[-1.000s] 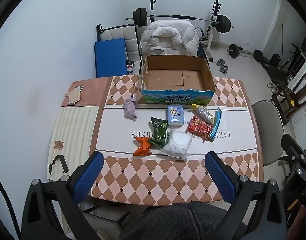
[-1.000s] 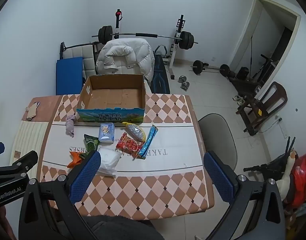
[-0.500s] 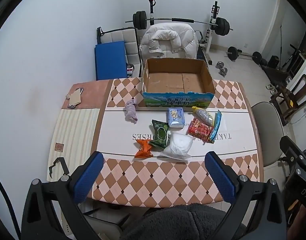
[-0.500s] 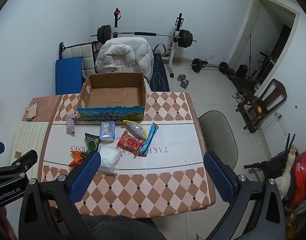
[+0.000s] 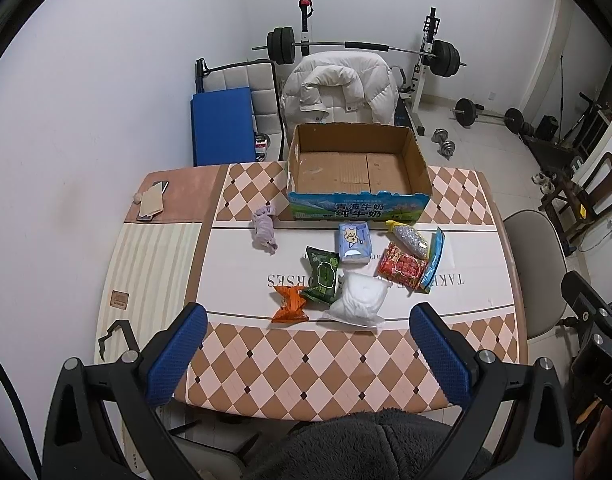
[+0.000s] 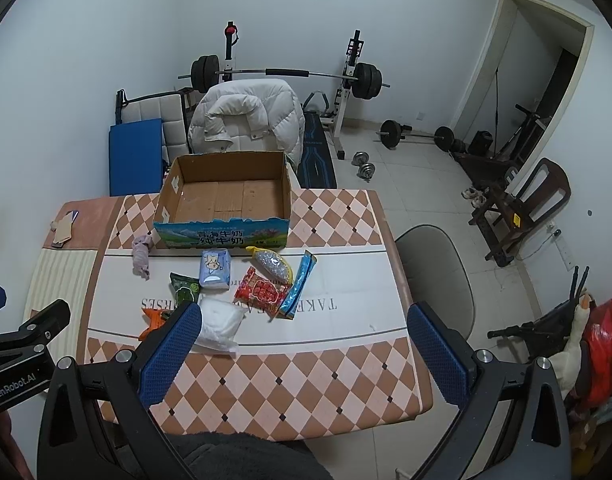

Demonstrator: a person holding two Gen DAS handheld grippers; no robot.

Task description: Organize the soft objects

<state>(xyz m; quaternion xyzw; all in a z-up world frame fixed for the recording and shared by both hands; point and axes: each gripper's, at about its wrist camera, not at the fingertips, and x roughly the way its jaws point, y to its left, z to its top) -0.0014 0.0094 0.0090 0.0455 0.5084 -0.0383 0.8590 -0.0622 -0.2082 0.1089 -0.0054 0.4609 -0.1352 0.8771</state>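
An empty cardboard box stands at the table's far side. In front of it lie several soft items: a grey cloth, a tissue pack, a green snack bag, an orange packet, a white bag, a red packet, a silver-bead bag and a blue sachet. My left gripper and right gripper are open, empty and held high above the table's near edge.
The table has a checkered cloth. A phone with a card and a black clip lie at its left. A grey chair stands to the right. A white jacket on a chair and gym weights stand behind.
Both grippers have risen and pulled back slightly, so the table looks a little smaller and further. Nothing on the table has moved.
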